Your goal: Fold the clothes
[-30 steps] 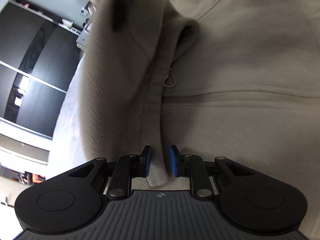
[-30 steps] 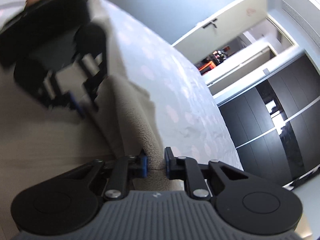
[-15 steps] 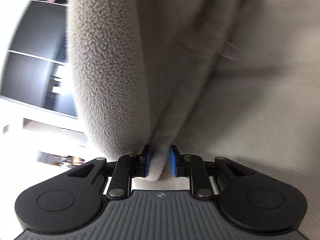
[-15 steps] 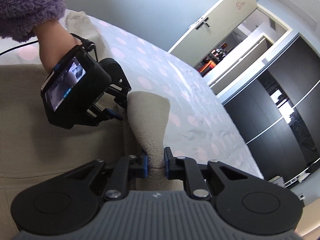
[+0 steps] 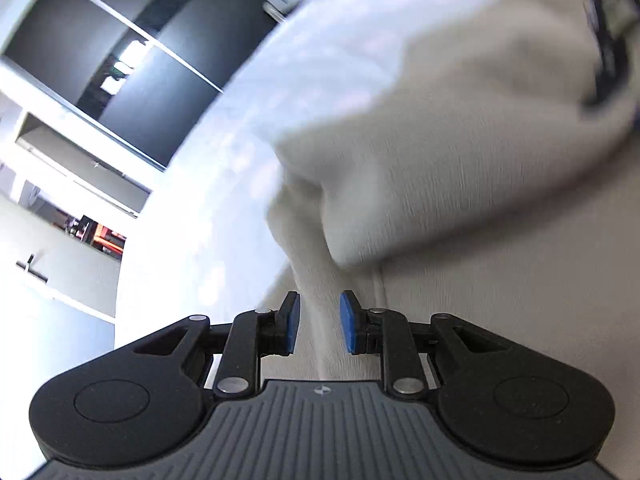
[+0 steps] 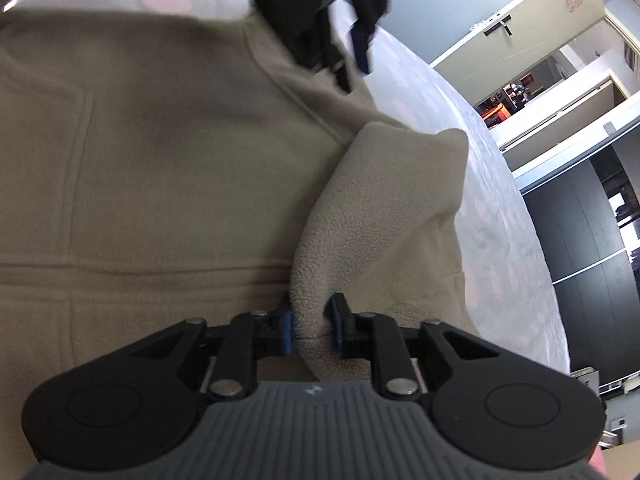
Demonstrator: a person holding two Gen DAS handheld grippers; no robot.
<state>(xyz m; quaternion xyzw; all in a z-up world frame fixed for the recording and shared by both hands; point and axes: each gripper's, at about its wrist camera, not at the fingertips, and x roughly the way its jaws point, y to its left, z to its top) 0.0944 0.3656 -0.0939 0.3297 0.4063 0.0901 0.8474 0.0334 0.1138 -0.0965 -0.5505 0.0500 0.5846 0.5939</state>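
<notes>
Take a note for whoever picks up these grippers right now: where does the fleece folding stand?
Left gripper: closed on an edge of the beige fleece garment, though the view is blurred.
Right gripper: a rolled fold of the fleece sits between its pads, touching both. Its jaws have just been opening.
The fleece lies on the pale pink-spotted bedspread.
Done: one side brought over.
Left: lay it flat, release, finish folding.
</notes>
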